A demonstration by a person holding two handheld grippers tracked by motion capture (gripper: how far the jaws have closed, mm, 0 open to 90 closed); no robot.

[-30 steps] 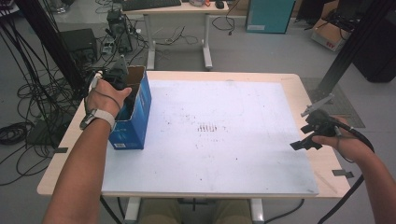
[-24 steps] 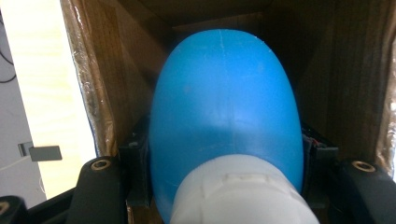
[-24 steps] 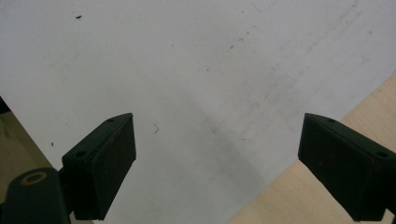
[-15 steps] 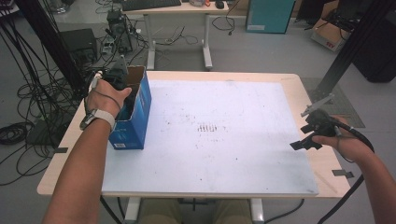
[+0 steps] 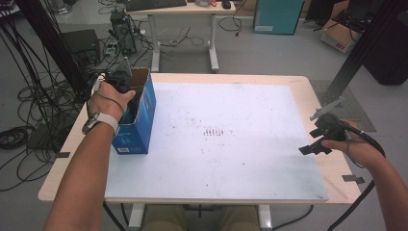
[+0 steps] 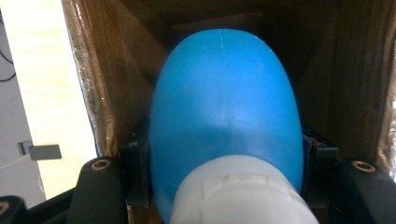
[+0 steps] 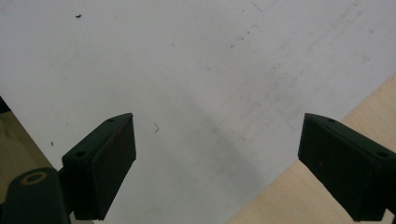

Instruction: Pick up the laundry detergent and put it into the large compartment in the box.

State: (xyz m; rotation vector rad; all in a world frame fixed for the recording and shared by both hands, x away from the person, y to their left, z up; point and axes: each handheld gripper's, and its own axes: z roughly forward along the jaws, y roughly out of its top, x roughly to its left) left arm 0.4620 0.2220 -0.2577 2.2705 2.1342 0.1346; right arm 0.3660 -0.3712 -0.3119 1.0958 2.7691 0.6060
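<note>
A blue cardboard box (image 5: 138, 122) stands open-topped at the left edge of the white board (image 5: 226, 159). My left gripper (image 5: 121, 81) reaches down into it from above. In the left gripper view its jaws press on both sides of a smooth blue rounded object (image 6: 226, 102) with a white end (image 6: 238, 193), deep between the box's brown inner walls (image 6: 116, 70). My right gripper (image 5: 315, 142) hovers over the board's right edge, held by a hand. In the right gripper view it (image 7: 217, 168) stands open, with bare board between the jaws.
The board lies on a light wooden table (image 5: 72, 154) with narrow wood margins at left and right. Small pieces of tape (image 5: 352, 178) stick to the wood. Cables (image 5: 29, 125) sprawl on the floor at left, and a desk (image 5: 183, 9) stands behind.
</note>
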